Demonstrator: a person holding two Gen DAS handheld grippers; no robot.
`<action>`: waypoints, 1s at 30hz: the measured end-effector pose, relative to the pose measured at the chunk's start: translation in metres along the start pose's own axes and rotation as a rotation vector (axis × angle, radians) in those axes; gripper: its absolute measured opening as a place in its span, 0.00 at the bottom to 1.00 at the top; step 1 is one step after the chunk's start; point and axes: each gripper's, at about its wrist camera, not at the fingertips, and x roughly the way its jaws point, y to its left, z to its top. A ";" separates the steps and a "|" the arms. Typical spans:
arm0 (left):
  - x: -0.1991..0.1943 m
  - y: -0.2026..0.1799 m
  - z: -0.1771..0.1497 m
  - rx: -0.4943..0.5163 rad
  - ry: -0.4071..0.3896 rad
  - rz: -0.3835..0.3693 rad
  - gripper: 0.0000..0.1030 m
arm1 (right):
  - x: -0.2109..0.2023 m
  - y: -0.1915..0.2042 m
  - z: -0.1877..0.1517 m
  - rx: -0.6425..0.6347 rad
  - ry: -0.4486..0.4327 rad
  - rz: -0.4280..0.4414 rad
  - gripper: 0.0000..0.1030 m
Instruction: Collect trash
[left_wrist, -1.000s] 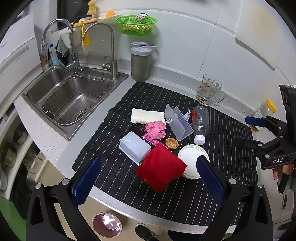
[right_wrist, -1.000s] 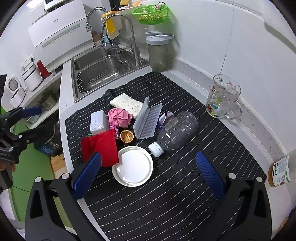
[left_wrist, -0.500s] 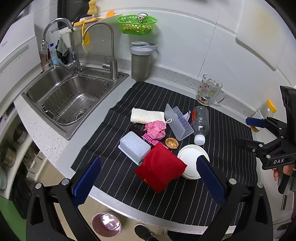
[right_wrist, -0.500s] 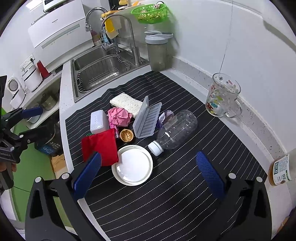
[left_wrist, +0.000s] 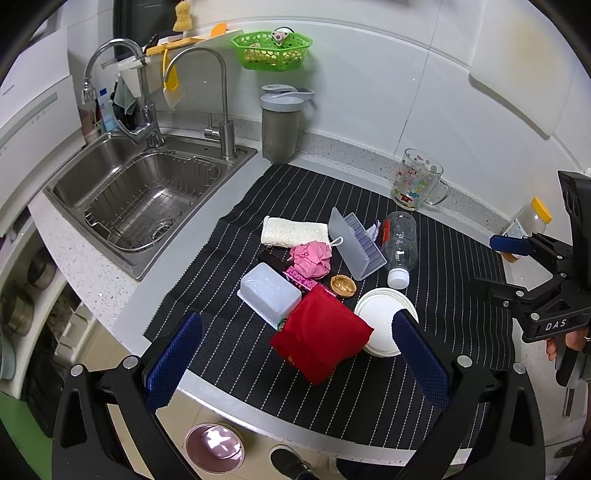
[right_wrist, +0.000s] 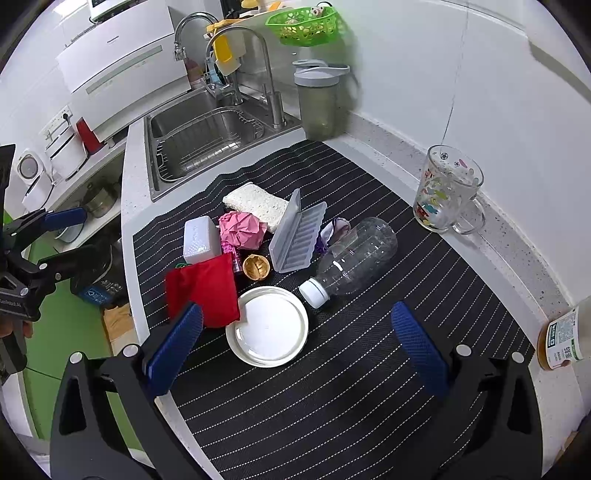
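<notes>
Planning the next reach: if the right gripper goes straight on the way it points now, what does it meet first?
Most likely the white round lid, which lies just ahead of the open right gripper; depth is unclear, so the clear plastic bottle beyond it is also possible.

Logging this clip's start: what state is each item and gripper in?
left gripper: open, empty
right gripper: open, empty
plastic bottle: lying down, capped, empty
ice tray: hinged open
pink paper: crumpled
shaker cup: upright
glass mug: upright, empty
</notes>
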 end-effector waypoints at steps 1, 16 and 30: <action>0.000 0.000 0.000 0.000 0.000 0.000 0.95 | 0.000 0.000 0.000 0.000 0.000 0.000 0.97; 0.000 0.000 0.000 0.000 0.002 0.000 0.95 | 0.001 -0.001 -0.001 0.001 0.006 0.001 0.97; 0.014 -0.002 -0.002 -0.003 0.027 -0.002 0.95 | 0.008 -0.006 -0.005 0.007 0.032 0.003 0.97</action>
